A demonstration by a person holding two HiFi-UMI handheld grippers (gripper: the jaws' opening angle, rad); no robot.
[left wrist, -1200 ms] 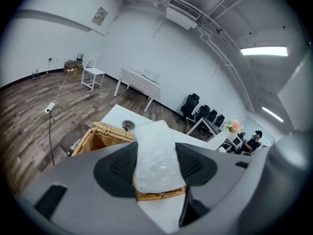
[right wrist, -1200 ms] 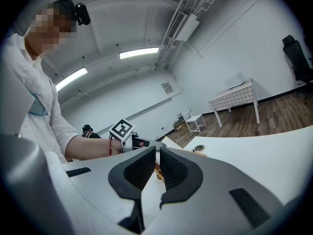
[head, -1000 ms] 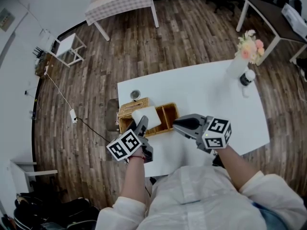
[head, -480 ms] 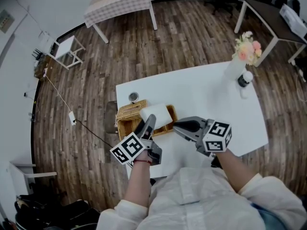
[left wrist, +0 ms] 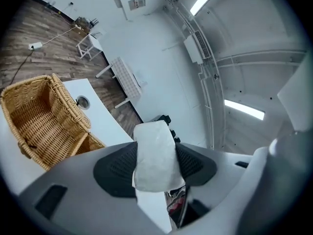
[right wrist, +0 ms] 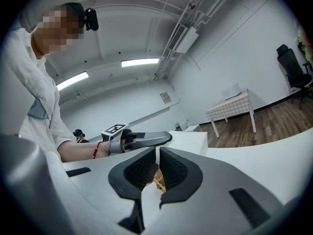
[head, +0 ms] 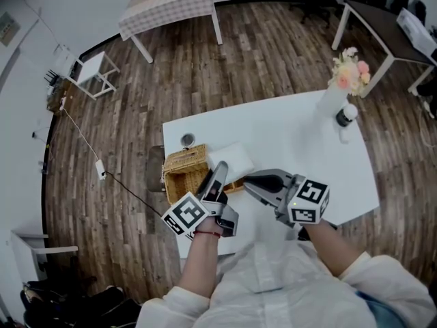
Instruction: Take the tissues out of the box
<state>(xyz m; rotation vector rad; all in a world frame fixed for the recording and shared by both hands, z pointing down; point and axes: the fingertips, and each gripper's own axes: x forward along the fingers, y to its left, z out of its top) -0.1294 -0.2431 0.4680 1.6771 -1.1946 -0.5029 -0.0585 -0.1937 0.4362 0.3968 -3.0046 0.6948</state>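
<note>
The tissue pack (head: 234,157), a soft white block, is clear of the wicker basket (head: 183,171). It hangs above the desk (head: 300,135), just off the basket's 3 o'clock side. The left tool (head: 220,171) holds it, black pads pressed on the pack's two flanks and jaws standing fairly wide round it. In the left gripper view the basket sits at about 9 o'clock of the pack, with nothing white left in its big compartment.

The right tool (head: 249,181) lies level at the basket's 3 o'clock end. Its jaws are drawn narrow, with a sliver of wicker in the slit between the pads, so it looks to be pinching the end wall to steady the basket.

The lift-out seems all but done; the step in hand is carrying the pack away. The next move calls for a bare patch of desk, probably toward 1 o'clock of the basket. The pack should be lowered until it rests flat before the left jaws part. It is soft, so a gentle release should keep it from dragging along.
</note>
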